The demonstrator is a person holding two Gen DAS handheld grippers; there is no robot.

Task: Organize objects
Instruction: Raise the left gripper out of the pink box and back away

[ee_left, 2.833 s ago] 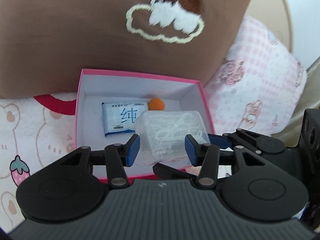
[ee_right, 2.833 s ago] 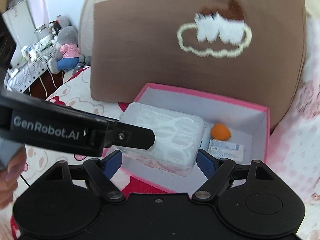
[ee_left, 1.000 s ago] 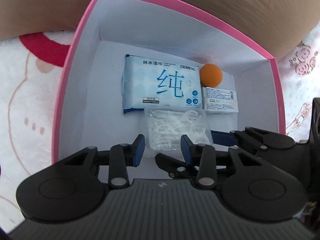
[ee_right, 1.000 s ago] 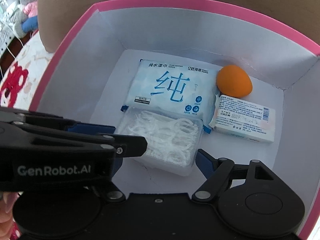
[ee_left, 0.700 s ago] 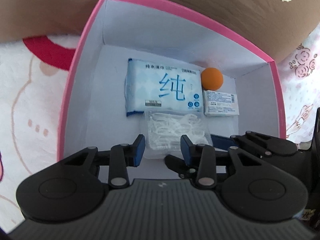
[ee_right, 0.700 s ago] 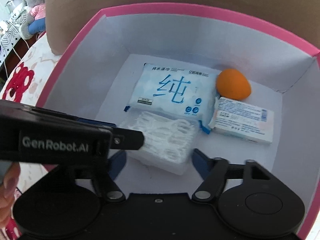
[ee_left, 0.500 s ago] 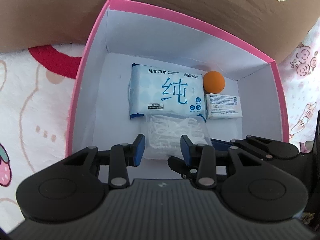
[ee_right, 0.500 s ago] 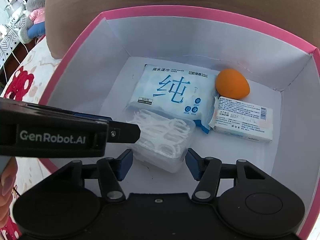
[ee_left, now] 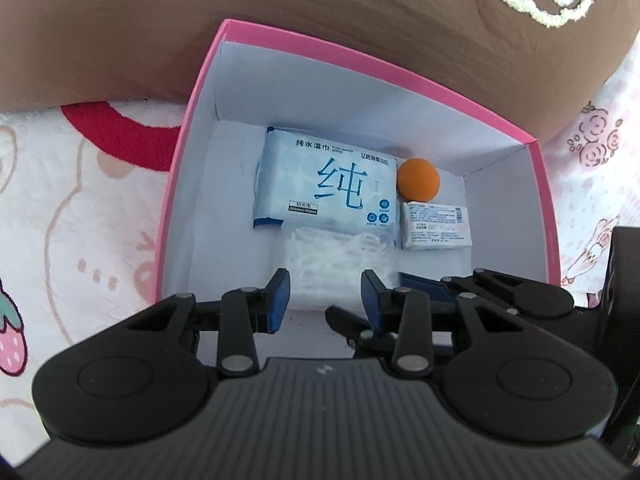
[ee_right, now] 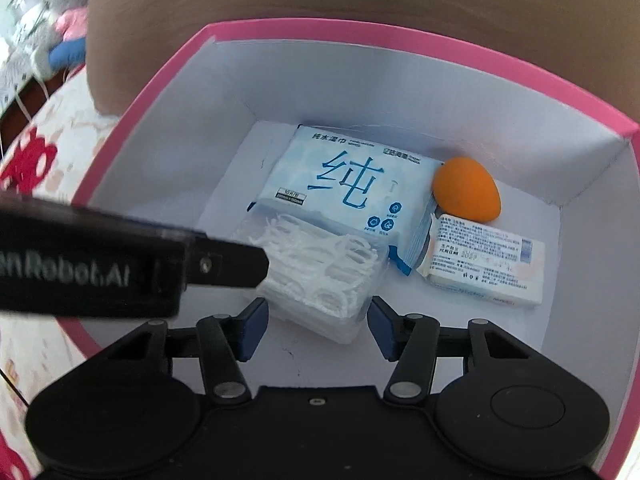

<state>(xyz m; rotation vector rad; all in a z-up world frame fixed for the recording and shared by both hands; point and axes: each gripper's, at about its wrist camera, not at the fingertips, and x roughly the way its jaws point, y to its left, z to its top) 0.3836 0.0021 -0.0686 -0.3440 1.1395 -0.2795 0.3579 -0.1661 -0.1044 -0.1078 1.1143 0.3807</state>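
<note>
Box [ee_left: 192,120]: pink outside, white inside, on a patterned blanket [ee_left: 80,208], against a brown cushion [ee_left: 120,20].
Floss case [ee_right: 320,272]: clear, full of white picks, on the box floor near the front, touching the near edge of the wipes.
Wipes [ee_right: 348,188]: blue-white pack, flat, mid-floor.
Sponge [ee_right: 468,194]: orange, egg-shaped, beside the wipes' far right corner.
Packet [ee_right: 484,260]: small, white, printed, in front of the sponge.
Left gripper [ee_left: 323,294]: spread, empty, just before the case.
Right gripper [ee_right: 316,328]: spread, empty, fingers either side of the case's near end, not touching.
</note>
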